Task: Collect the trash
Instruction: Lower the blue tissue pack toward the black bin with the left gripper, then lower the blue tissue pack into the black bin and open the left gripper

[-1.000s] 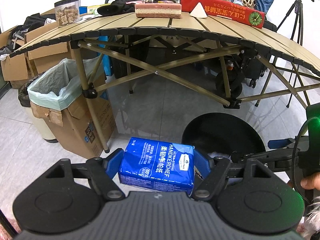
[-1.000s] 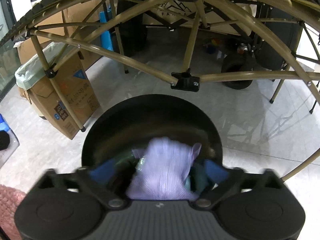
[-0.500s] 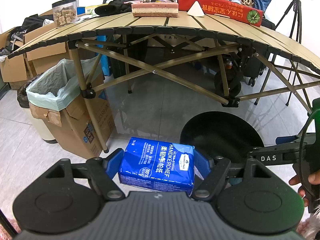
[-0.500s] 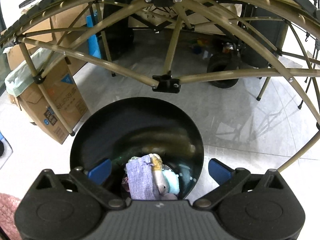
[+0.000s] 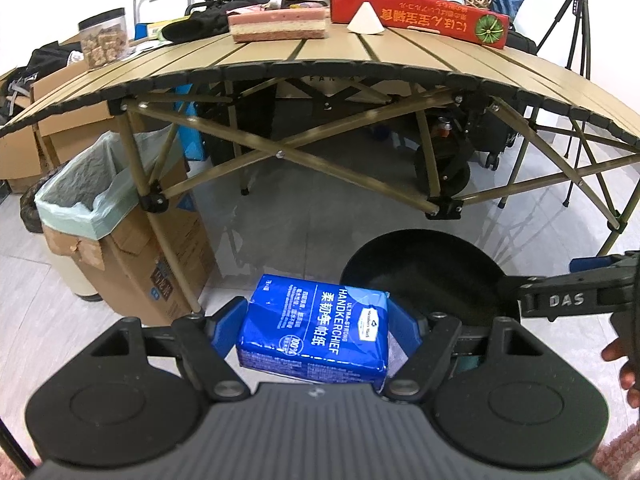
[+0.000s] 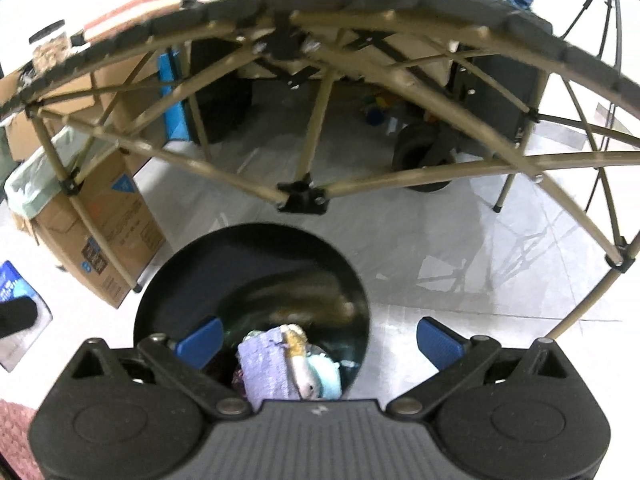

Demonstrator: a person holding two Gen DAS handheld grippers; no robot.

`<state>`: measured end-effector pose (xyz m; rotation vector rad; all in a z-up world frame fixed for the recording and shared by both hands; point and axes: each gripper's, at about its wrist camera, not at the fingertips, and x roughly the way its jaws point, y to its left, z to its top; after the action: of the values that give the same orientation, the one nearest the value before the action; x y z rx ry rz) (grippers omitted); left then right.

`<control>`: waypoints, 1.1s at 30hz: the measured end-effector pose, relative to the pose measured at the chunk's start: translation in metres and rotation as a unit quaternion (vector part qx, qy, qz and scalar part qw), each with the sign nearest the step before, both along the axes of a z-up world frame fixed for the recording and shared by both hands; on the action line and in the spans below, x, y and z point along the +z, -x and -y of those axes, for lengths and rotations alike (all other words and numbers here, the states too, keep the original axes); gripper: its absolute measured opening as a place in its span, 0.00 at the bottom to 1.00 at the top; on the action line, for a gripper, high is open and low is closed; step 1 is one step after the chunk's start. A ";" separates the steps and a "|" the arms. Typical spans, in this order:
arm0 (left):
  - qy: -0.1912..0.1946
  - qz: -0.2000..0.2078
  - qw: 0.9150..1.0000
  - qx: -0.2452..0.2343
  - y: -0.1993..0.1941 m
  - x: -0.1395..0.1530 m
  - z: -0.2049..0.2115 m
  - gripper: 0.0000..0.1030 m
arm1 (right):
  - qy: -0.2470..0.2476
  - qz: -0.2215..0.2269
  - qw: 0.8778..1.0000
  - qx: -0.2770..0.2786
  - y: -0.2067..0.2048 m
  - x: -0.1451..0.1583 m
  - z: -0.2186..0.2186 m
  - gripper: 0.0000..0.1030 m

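My left gripper [image 5: 316, 326] is clamped on the blue tissue pack [image 5: 316, 330], one pad on each short end, and the pack hangs just beside the black bin [image 5: 424, 268], on the side nearer the cardboard box [image 5: 132, 256] with the green liner. My right gripper [image 6: 318, 336] stands wide apart and empty right above the bin [image 6: 252, 280]; a lilac cloth [image 6: 264, 368] and a few pale scraps lie at the bottom of the bin below it. I judge the pack to be light and soft: a plastic wrap over folded paper, so it gives under the pads and the film could slip if I squeeze too little or twist. Holding it across the ends as I do now looks sound, since the paper stack is stiffest that way; pinching a corner or the loose film would let it sag. It is not fragile, so a drop into the bin will do no harm. The bin's mouth looks wide enough to take the pack flat
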<state>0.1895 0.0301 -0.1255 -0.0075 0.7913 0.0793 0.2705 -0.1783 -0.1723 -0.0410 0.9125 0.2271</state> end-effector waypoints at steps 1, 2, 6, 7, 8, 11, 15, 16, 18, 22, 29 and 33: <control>0.000 0.001 1.000 -0.002 -0.002 0.000 0.002 0.74 | -0.002 0.002 1.000 -0.005 0.000 0.003 0.004 1.00; 0.000 0.001 1.000 -0.005 -0.004 0.000 0.005 0.74 | -0.004 0.005 1.000 -0.010 0.000 0.006 0.007 1.00; -0.002 0.002 1.000 -0.019 -0.012 -0.002 0.015 0.74 | -0.011 0.015 0.999 -0.030 0.000 0.017 0.024 1.00; -0.003 0.002 1.000 -0.022 -0.014 -0.003 0.018 0.74 | -0.013 0.016 0.999 -0.035 0.000 0.020 0.027 1.00; -0.003 0.001 1.000 -0.025 -0.015 -0.003 0.020 0.74 | -0.014 0.019 0.999 -0.040 0.001 0.022 0.031 1.00; -0.001 -0.002 0.999 -0.032 -0.020 -0.005 0.025 0.74 | -0.019 0.026 0.998 -0.054 0.002 0.030 0.043 1.00; 0.001 -0.003 0.999 -0.040 -0.026 -0.005 0.030 0.74 | -0.026 0.035 0.997 -0.071 0.004 0.039 0.059 1.00; 0.001 -0.003 0.999 -0.042 -0.028 -0.005 0.031 0.74 | -0.027 0.037 0.996 -0.074 0.005 0.041 0.062 1.00; 0.003 -0.004 0.999 -0.046 -0.031 -0.006 0.035 0.74 | -0.029 0.040 0.996 -0.079 0.006 0.043 0.066 1.00; 0.004 -0.003 0.998 -0.055 -0.038 -0.005 0.044 0.74 | -0.031 0.044 0.995 -0.088 0.007 0.047 0.075 1.00; 0.006 -0.017 0.997 -0.072 -0.052 -0.009 0.062 0.74 | -0.036 0.054 0.992 -0.112 0.010 0.051 0.087 1.00; 0.007 -0.019 0.997 -0.079 -0.059 -0.011 0.074 0.74 | -0.039 0.056 0.990 -0.123 0.012 0.052 0.093 1.00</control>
<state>0.2484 -0.0437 -0.1366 0.0439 0.8287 -0.0758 0.2582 -0.2713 -0.1203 0.1290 0.7877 0.0296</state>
